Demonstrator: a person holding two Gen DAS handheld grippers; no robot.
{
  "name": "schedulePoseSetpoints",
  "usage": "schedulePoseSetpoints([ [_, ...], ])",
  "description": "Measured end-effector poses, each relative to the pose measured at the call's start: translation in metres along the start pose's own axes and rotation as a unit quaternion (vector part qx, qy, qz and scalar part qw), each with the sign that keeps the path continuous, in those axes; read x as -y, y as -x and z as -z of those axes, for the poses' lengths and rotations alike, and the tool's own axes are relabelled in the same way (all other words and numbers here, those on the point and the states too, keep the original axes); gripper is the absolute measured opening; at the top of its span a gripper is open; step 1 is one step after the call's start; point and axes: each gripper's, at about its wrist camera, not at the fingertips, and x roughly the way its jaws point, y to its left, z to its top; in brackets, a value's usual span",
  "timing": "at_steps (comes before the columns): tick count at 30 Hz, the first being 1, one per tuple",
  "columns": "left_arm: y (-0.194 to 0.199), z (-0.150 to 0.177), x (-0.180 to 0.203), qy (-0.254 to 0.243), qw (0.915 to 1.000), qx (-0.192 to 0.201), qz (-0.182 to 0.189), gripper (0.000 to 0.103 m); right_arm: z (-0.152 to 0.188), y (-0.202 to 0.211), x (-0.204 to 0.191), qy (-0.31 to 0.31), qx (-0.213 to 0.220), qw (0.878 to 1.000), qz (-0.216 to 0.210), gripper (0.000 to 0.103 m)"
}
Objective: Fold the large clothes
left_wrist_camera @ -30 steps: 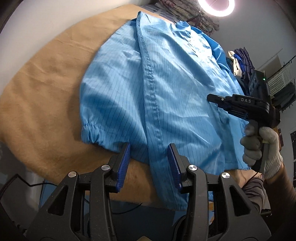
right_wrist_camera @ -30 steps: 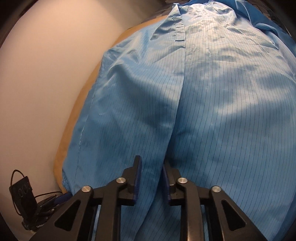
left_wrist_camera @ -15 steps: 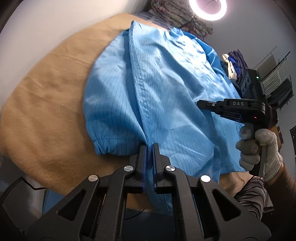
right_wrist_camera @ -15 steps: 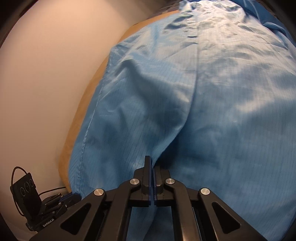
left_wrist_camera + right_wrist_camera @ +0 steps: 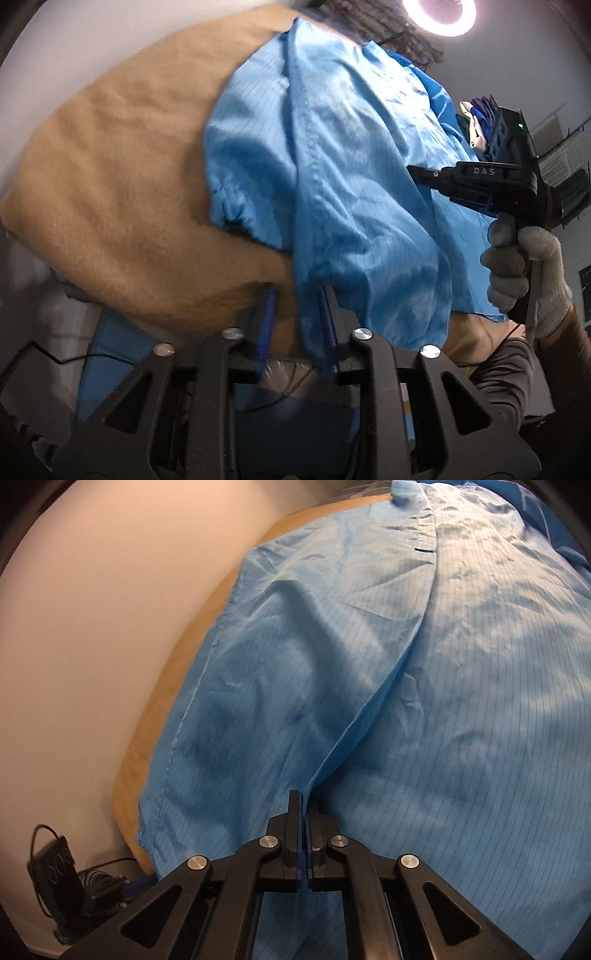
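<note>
Blue striped garment (image 5: 351, 166) lies spread over a tan cloth (image 5: 110, 166) that covers the table. In the left wrist view it fills the middle and runs toward 12 o'clock, and its near hem hangs over the table edge at 6 o'clock. A gathered cuff (image 5: 225, 210) rests on the tan cloth toward 9 o'clock.

The left gripper (image 5: 297, 291) is at 6 o'clock with its jaws apart. The hanging edge of the garment drapes against the right-side finger, and the pads do not press on it.

At 3 o'clock a hand in a grey glove (image 5: 524, 273) holds the right gripper (image 5: 417, 170) above the garment. In the right wrist view the right gripper (image 5: 303, 797) has its jaws fully together at 6 o'clock, and they pinch a raised fold of the garment (image 5: 406, 664). From the pinch a ridge of fabric climbs toward 1 o'clock.

A ring light (image 5: 439, 14) shines at 1 o'clock in the left view. A small black device with a cable (image 5: 55, 878) sits at 8 o'clock in the right view, below the table edge.
</note>
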Motion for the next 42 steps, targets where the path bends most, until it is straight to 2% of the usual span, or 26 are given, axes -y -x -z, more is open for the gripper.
schedulePoseSetpoints([
  [3, 0.007, -0.005, 0.007, -0.009, 0.9998, 0.015, -0.001, 0.0, 0.002, 0.002, 0.002, 0.0, 0.002, 1.0, 0.001, 0.0],
  [7, 0.035, -0.014, -0.005, 0.002, 0.9984, 0.056, -0.011, 0.0, 0.0, -0.001, -0.005, 0.001, 0.001, 1.0, -0.003, 0.0],
  [10, 0.06, -0.017, -0.019, 0.007, 0.9949, 0.091, -0.043, 0.0, 0.0, -0.005, -0.014, 0.002, -0.002, 1.0, -0.018, 0.0],
  [13, 0.07, -0.021, -0.031, 0.02, 0.9918, 0.104, -0.072, 0.0, -0.001, -0.009, -0.027, 0.022, -0.005, 1.0, -0.021, 0.0],
  [16, 0.061, -0.021, -0.041, 0.031, 0.9922, 0.088, -0.083, 0.0, -0.003, -0.015, -0.035, 0.031, -0.008, 0.999, -0.021, 0.0],
  [18, 0.054, -0.019, -0.039, 0.021, 0.9928, 0.073, -0.092, 0.0, -0.004, -0.022, -0.035, 0.039, -0.015, 0.999, -0.002, 0.0],
  [20, 0.054, -0.018, -0.035, 0.017, 0.9908, 0.08, -0.108, 0.0, -0.002, -0.023, -0.031, 0.042, -0.019, 0.999, 0.009, 0.0],
  [22, 0.06, -0.018, -0.031, 0.011, 0.9895, 0.096, -0.108, 0.009, 0.001, -0.016, -0.029, 0.044, -0.015, 0.999, 0.015, 0.006],
  [23, 0.064, -0.02, -0.032, 0.007, 0.9893, 0.101, -0.106, 0.011, 0.003, -0.01, -0.028, 0.051, -0.011, 0.998, 0.022, 0.014],
  [24, 0.064, -0.023, -0.029, -0.001, 0.9894, 0.104, -0.101, 0.013, 0.005, -0.003, -0.027, 0.059, -0.004, 0.998, 0.032, 0.024],
  [29, 0.04, -0.05, -0.013, -0.022, 0.9925, 0.093, -0.077, 0.015, -0.006, 0.035, -0.027, 0.074, 0.059, 0.995, 0.041, 0.028],
  [32, 0.018, -0.063, -0.01, -0.022, 0.9936, 0.082, -0.074, 0.015, -0.018, 0.04, -0.033, 0.088, 0.078, 0.992, 0.041, 0.03],
  [36, -0.011, -0.065, -0.019, -0.029, 0.9911, 0.058, -0.117, 0.015, -0.034, 0.021, -0.039, 0.114, 0.096, 0.987, 0.063, 0.032],
  [40, -0.012, -0.062, -0.038, -0.011, 0.9905, 0.057, -0.125, 0.016, -0.048, -0.015, -0.04, 0.106, 0.08, 0.988, 0.076, 0.032],
  [42, -0.009, -0.064, -0.045, 0.003, 0.991, 0.058, -0.121, 0.021, -0.053, -0.037, -0.04, 0.109, 0.057, 0.989, 0.08, 0.033],
])
